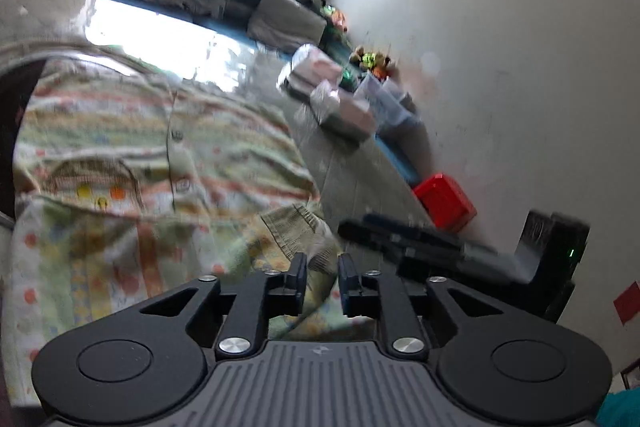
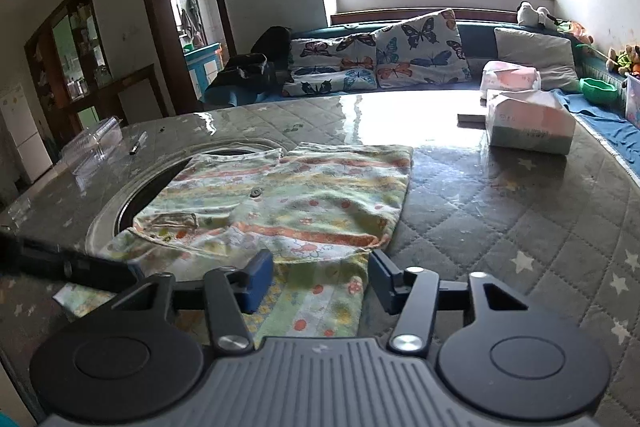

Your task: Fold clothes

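A small child's garment (image 2: 288,203), pale green with orange and yellow stripes and buttons, lies spread on the quilted grey table (image 2: 500,227). It also fills the left wrist view (image 1: 160,167). My left gripper (image 1: 322,277) is shut on a ribbed cuff of the garment (image 1: 298,231). My right gripper (image 2: 320,279) is open, its blue pads either side of the garment's near edge. The left gripper shows as a dark bar at the left of the right wrist view (image 2: 72,267); the right gripper shows in the left wrist view (image 1: 460,251).
Two tissue packs (image 2: 528,127) stand at the table's far right. A clear plastic container (image 2: 96,143) and a pen (image 2: 138,143) lie far left. A round dark opening (image 2: 136,195) lies under the garment's left part. A sofa with butterfly cushions (image 2: 376,55) runs behind.
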A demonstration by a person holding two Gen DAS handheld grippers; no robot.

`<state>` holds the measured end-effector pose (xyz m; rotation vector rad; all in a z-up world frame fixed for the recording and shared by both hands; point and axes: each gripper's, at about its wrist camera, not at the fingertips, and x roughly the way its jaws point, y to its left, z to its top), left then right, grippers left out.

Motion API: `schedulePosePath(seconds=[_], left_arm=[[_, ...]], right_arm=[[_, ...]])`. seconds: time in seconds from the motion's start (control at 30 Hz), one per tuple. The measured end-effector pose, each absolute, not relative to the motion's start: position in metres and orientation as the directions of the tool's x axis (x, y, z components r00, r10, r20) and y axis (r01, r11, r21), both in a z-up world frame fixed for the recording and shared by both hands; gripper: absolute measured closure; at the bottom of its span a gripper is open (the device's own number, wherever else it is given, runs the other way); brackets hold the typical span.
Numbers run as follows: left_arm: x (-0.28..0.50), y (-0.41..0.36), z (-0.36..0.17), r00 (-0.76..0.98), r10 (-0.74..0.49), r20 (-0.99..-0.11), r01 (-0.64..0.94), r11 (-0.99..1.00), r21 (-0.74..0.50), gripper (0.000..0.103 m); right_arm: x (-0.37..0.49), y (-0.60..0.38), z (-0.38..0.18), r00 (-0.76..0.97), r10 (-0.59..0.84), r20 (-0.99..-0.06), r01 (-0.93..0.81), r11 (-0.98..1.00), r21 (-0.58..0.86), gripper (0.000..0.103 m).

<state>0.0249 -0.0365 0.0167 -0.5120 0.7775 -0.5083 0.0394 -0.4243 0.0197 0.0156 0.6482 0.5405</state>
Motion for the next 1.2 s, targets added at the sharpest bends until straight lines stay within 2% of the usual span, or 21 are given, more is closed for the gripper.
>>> schedulePosePath(seconds=[0.07, 0.4, 0.47, 0.63, 0.73, 0.9, 1.07, 1.2], left_arm=[[0.022, -0.034, 0.014, 0.605, -0.589, -0.536, 0.229, 0.774, -0.591, 0.058], [0.019, 0.027, 0.004, 0.703, -0.363, -0.612, 0.056, 0.886, -0.461, 0.058], [0.020, 0.037, -0.002, 0.711, -0.309, -0.632, 0.017, 0.905, -0.425, 0.059], [0.024, 0.048, -0.013, 0.715, -0.251, -0.653, -0.016, 0.927, -0.375, 0.061], [0.026, 0.046, -0.015, 0.721, -0.236, -0.651, -0.013, 0.936, -0.353, 0.062], [0.025, 0.048, -0.017, 0.729, -0.198, -0.655, -0.023, 0.950, -0.312, 0.073], [0.025, 0.053, -0.014, 0.734, -0.178, -0.656, -0.050, 0.948, -0.313, 0.074], [0.024, 0.049, -0.005, 0.740, -0.188, -0.645, -0.026, 0.951, -0.307, 0.074]], right_arm=[[0.041, -0.421, 0.020, 0.655, 0.494, -0.572, -0.483, 0.856, 0.186, 0.054], [0.055, -0.383, -0.004, 0.563, 0.524, -0.639, -0.540, 0.819, 0.195, 0.064], [0.058, -0.377, -0.010, 0.550, 0.520, -0.654, -0.542, 0.818, 0.194, 0.068], [0.056, -0.371, -0.012, 0.547, 0.513, -0.662, -0.546, 0.818, 0.182, 0.090], [0.054, -0.370, -0.004, 0.575, 0.506, -0.643, -0.545, 0.823, 0.161, 0.096], [0.050, -0.369, 0.016, 0.621, 0.519, -0.587, -0.551, 0.822, 0.144, 0.096], [0.064, -0.370, -0.008, 0.582, 0.457, -0.673, -0.505, 0.851, 0.142, 0.091], [0.059, -0.372, 0.003, 0.601, 0.474, -0.643, -0.528, 0.840, 0.126, 0.089]])
